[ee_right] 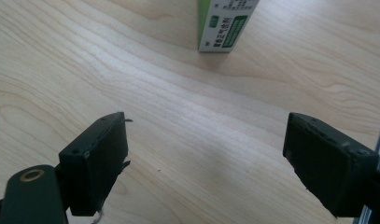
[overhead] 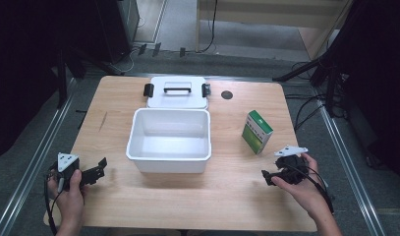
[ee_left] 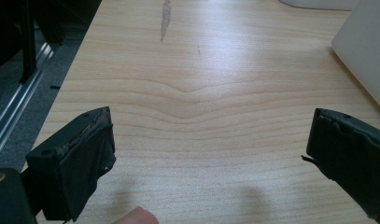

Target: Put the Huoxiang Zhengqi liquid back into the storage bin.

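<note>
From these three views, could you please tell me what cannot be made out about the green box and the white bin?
- Green box: right gripper view's top edge cuts off its upper part; print too small to read in the high view.
- White bin: left gripper view's right edge leaves just a wall.
- Lid: its front edge is hidden behind the bin's back rim, high view.

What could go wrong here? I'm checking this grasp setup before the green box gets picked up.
The green box stands upright on a narrow base, so a nudge from one of the right gripper fingers could topple it. It also sits near the table's right edge, so a push that way might slide it off.
</note>
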`<state>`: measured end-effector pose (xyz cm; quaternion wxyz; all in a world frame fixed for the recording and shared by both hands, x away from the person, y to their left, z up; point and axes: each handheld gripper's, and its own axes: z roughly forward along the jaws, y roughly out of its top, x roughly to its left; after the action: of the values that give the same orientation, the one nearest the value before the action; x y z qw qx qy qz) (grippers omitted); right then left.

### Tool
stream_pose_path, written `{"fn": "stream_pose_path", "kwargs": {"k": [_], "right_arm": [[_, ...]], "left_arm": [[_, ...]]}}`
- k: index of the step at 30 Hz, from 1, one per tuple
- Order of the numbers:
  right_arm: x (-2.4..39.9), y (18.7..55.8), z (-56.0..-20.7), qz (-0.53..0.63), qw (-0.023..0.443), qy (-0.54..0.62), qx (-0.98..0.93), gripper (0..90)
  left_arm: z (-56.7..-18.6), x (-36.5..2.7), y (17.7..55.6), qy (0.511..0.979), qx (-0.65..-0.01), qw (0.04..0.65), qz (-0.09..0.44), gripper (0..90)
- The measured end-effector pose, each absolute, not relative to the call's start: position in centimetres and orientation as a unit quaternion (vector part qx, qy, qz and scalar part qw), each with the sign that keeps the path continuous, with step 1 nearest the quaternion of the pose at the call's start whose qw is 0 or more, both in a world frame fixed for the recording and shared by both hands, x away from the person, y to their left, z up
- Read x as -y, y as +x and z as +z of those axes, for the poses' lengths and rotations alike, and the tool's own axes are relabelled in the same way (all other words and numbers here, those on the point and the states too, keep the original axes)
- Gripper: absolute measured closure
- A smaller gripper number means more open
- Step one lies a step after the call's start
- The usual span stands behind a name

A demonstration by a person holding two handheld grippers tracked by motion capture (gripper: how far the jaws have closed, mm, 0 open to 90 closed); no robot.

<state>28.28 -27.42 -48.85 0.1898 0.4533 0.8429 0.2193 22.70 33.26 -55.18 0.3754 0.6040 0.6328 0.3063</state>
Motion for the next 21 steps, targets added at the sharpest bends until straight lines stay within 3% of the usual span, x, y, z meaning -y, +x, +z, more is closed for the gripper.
{"fn": "stream_pose_path", "kwargs": {"k": [21], "right_arm": [[24.6, 32.7, -44.6, 0.096, 0.103, 0.458, -0.878, 12.1]], "left_arm": [[-55.2, -33.3, 22.7, 0.605, -0.633, 0.375, 0.304, 1.8]]}}
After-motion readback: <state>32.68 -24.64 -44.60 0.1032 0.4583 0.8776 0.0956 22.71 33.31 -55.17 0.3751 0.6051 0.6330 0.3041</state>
